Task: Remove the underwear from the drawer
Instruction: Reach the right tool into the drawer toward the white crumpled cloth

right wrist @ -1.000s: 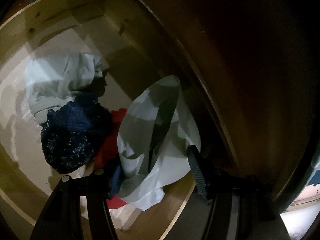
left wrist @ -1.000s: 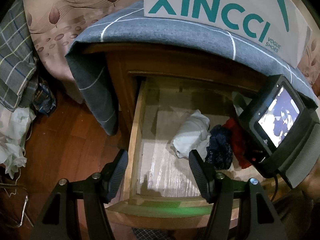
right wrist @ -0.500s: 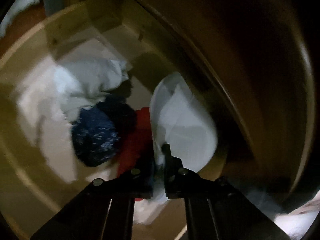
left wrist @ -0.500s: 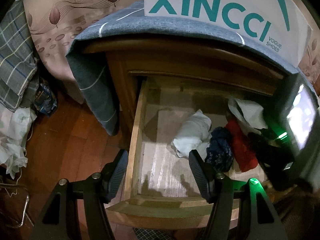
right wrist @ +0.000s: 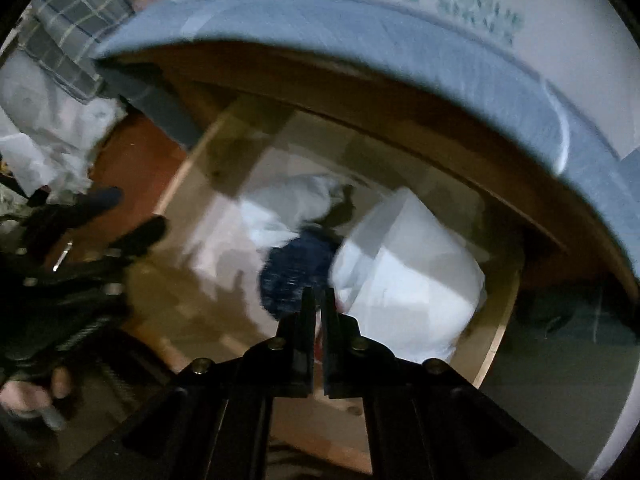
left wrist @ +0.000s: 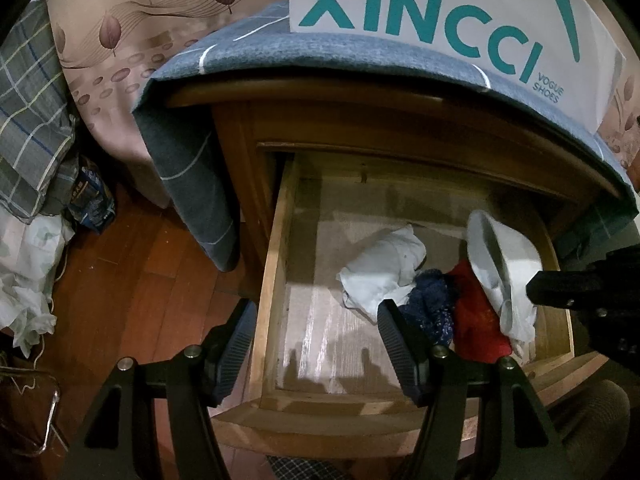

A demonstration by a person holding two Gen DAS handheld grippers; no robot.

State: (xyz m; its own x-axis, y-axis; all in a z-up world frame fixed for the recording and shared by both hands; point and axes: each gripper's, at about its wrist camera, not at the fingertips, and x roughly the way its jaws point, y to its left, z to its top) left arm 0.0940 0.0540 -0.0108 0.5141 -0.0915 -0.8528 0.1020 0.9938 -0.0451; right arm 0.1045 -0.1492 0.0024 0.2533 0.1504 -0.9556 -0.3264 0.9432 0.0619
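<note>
The wooden drawer (left wrist: 276, 280) stands pulled out. Inside lie a crumpled white garment (left wrist: 380, 268), a dark blue one (left wrist: 430, 308) and a red one (left wrist: 476, 320). My right gripper (right wrist: 318, 300) is shut on the edge of the white underwear (right wrist: 408, 280), which stands lifted above the red piece at the drawer's right side (left wrist: 500, 264). The right gripper (left wrist: 536, 288) enters the left wrist view from the right edge. My left gripper (left wrist: 318, 344) hangs open over the drawer's front left corner, holding nothing; it also shows in the right wrist view (right wrist: 124, 216).
A blue checked cloth (left wrist: 360, 52) covers the nightstand top and hangs down its left side, and a white XINCCI shoe box (left wrist: 440, 8) sits on it. Left of the stand are red-brown floorboards (left wrist: 132, 280), a leaf-patterned bed cover (left wrist: 120, 32), plaid fabric (left wrist: 28, 112) and white bags (left wrist: 24, 280).
My right gripper has shut on the white underwear, risen and rolled, drawing the garment up off the pile. The left gripper has stayed where it was.
</note>
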